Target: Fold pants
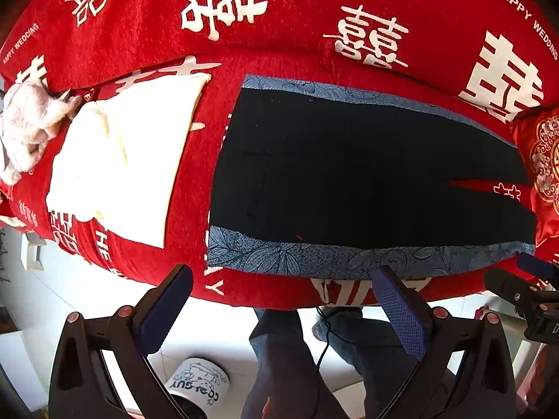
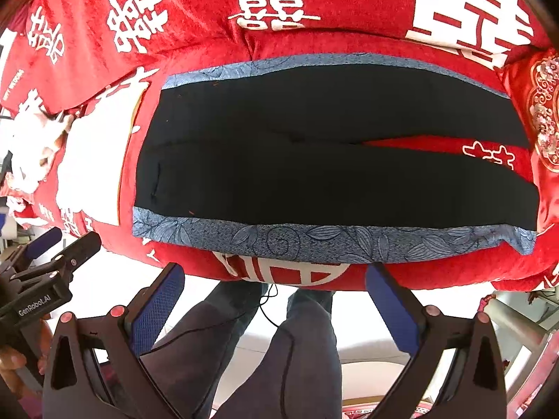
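I hold both tools back from the near edge of the bed [image 1: 286, 52], above the floor, with nothing between the fingers. My left hand-held gripper [image 1: 283, 309] has its fingers spread wide apart, and my right hand-held gripper [image 2: 276, 300] is spread just as wide.

The pants [image 1: 367, 174] lie flat on the red bedcover [image 2: 314, 21], dark with a blue patterned band along each outer side. In the left wrist view the waist is at 9 o'clock and the leg ends at 3 o'clock, where a thin wedge of red shows between the two legs. At 9 o'clock of the pants sits a cream folded cloth [image 1: 129, 160], apart from them, and beyond it a pale plush toy [image 1: 31, 122]. A red embroidered cushion [image 2: 545, 111] lies just beside the leg ends.

The pants look spread but unfolded, so I judge the first fold is still ahead: laying one leg over the other. To do it well I would take the near patterned band [image 2: 314, 241] at two places, one tool toward the waist and one toward the hem, pinching only the top leg's edge and not the bedcover beneath. Lifting both ends level and carrying them toward 12 o'clock should keep the side edges matched. The soft bed may let the fabric drag and bunch, so a clear lift before moving across seems wise.
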A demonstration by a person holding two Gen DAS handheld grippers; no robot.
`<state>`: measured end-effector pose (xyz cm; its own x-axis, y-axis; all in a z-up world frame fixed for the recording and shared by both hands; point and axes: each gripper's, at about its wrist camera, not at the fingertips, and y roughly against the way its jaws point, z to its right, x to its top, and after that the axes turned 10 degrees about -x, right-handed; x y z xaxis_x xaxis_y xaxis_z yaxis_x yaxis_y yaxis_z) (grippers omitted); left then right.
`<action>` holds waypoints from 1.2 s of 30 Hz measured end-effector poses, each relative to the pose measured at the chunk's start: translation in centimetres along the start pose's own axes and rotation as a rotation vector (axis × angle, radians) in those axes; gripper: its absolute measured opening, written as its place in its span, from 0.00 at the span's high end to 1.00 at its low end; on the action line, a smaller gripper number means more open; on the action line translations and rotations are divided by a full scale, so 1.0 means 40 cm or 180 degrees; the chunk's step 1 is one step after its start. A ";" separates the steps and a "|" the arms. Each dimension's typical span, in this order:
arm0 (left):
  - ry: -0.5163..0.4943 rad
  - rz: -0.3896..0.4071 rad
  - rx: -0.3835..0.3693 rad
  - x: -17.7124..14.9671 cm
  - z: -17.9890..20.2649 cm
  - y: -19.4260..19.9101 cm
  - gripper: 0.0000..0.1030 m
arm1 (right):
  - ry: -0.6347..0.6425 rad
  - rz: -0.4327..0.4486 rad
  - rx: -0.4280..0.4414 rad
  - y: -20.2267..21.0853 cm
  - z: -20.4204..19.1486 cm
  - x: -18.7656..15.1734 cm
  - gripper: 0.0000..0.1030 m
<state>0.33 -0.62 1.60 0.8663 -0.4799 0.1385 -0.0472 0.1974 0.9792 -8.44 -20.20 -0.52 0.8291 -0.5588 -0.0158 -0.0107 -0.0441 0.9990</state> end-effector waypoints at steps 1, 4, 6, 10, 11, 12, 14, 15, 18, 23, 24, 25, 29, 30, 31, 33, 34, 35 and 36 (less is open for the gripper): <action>-0.0010 0.0005 0.0009 0.001 0.003 0.001 0.00 | -0.0008 0.0007 -0.0002 0.002 0.002 0.000 0.00; -0.0032 0.0010 0.0054 0.003 0.008 0.002 0.00 | -0.0015 0.0011 -0.0005 0.003 0.006 0.003 0.00; -0.0030 0.0004 0.0066 0.003 0.009 0.001 0.00 | -0.0010 0.0015 -0.0006 0.004 0.006 0.003 0.00; -0.0026 0.0004 0.0083 0.004 0.013 0.002 0.00 | -0.0015 0.0022 -0.0009 0.004 0.011 0.002 0.00; -0.0026 0.0009 0.0090 0.003 0.014 0.003 0.00 | -0.0019 0.0023 -0.0009 0.004 0.013 0.002 0.00; -0.0027 0.0012 0.0095 0.003 0.015 0.004 0.00 | -0.0023 0.0023 -0.0008 0.004 0.015 0.002 0.00; -0.0025 0.0016 0.0104 0.001 0.016 0.004 0.00 | -0.0027 0.0020 0.0000 0.004 0.019 0.003 0.00; -0.0022 0.0019 0.0113 0.000 0.017 0.005 0.00 | -0.0028 0.0020 0.0000 0.004 0.020 0.003 0.00; -0.0009 0.0033 0.0132 -0.002 0.020 0.007 0.00 | -0.0028 0.0032 0.0004 0.005 0.024 0.002 0.00; 0.0001 0.0053 0.0157 -0.006 0.025 0.011 0.00 | -0.0022 0.0053 0.0013 0.007 0.032 0.000 0.00; 0.0003 0.0057 0.0163 -0.008 0.027 0.012 0.00 | -0.0021 0.0055 0.0016 0.006 0.034 -0.001 0.00; 0.0004 0.0059 0.0166 -0.009 0.029 0.012 0.00 | -0.0018 0.0058 0.0020 0.007 0.036 -0.001 0.00; 0.0019 0.0067 0.0185 -0.016 0.036 0.014 0.00 | -0.0004 0.0069 0.0024 0.007 0.044 -0.006 0.00; 0.0023 0.0071 0.0190 -0.018 0.039 0.014 0.00 | -0.0002 0.0073 0.0025 0.008 0.045 -0.008 0.00; 0.0022 0.0073 0.0196 -0.020 0.041 0.015 0.00 | -0.0002 0.0077 0.0028 0.008 0.048 -0.010 0.00; 0.0015 0.0072 0.0208 -0.025 0.047 0.016 0.00 | -0.0012 0.0081 0.0039 0.009 0.054 -0.013 0.00; 0.0012 0.0073 0.0213 -0.028 0.051 0.017 0.00 | -0.0019 0.0081 0.0044 0.009 0.058 -0.015 0.00; 0.0008 0.0078 0.0218 -0.031 0.054 0.019 0.00 | -0.0023 0.0081 0.0047 0.009 0.061 -0.016 0.00; 0.0004 0.0086 0.0225 -0.034 0.058 0.021 0.00 | -0.0025 0.0087 0.0051 0.010 0.064 -0.019 0.00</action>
<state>-2.06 -1.78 2.56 0.8649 -0.4741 0.1650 -0.1057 0.1494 0.9831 -10.49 -21.91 -0.20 0.8239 -0.5666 0.0110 -0.0421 -0.0420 0.9982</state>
